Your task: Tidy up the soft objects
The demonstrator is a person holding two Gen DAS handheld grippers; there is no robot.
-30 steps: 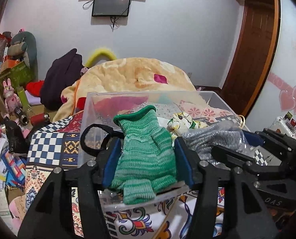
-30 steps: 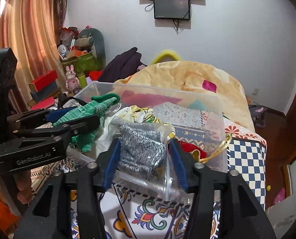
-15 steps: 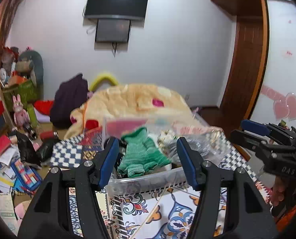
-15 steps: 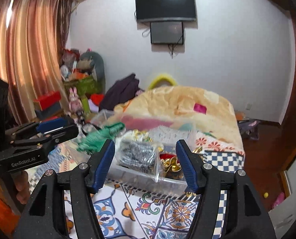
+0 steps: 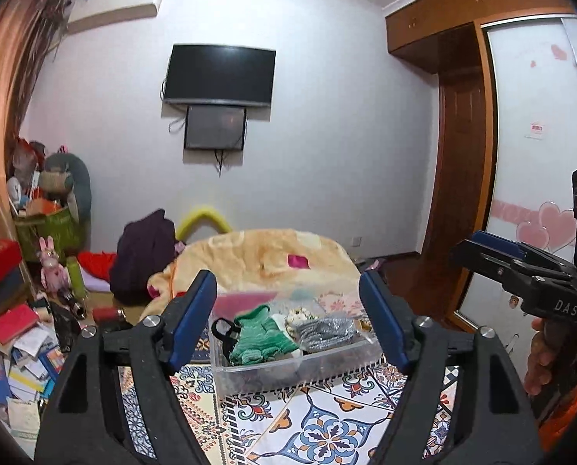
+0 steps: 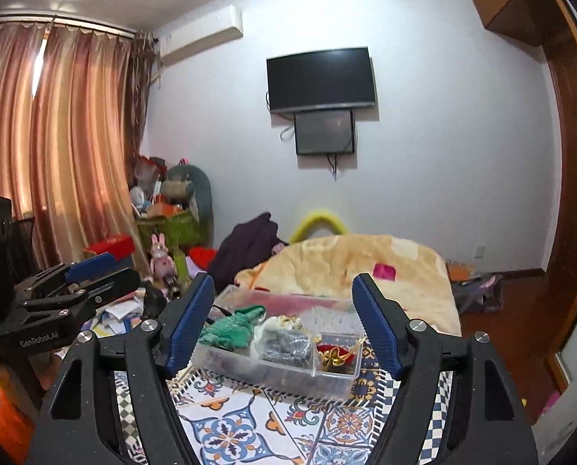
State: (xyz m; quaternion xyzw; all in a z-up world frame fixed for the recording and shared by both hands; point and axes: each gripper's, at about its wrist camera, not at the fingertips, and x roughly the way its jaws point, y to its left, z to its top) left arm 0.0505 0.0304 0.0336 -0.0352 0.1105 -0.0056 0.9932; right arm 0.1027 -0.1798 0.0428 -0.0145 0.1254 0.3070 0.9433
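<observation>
A clear plastic bin (image 5: 249, 374) (image 6: 249, 366) stands on a patterned cloth. In it lie a green knit piece (image 5: 259, 339) (image 6: 232, 327), a grey knit piece in a clear bag (image 5: 323, 333) (image 6: 286, 345), a black strap (image 5: 222, 329) and a red and gold item (image 6: 333, 352). My left gripper (image 5: 288, 312) is open and empty, held back from the bin. My right gripper (image 6: 282, 314) is open and empty, also held back. Each gripper shows at the side of the other's view.
The patterned cloth (image 5: 319, 422) covers the near surface. A beige blanket (image 5: 273, 259) is heaped behind the bin. Books and papers (image 5: 13, 352) litter the floor at left, with a dark garment (image 5: 145, 255) and toys. A wooden door (image 5: 459, 193) is at right.
Both grippers opened, let go of the green and grey knit pieces in the bin, and pulled back and up away from it.
</observation>
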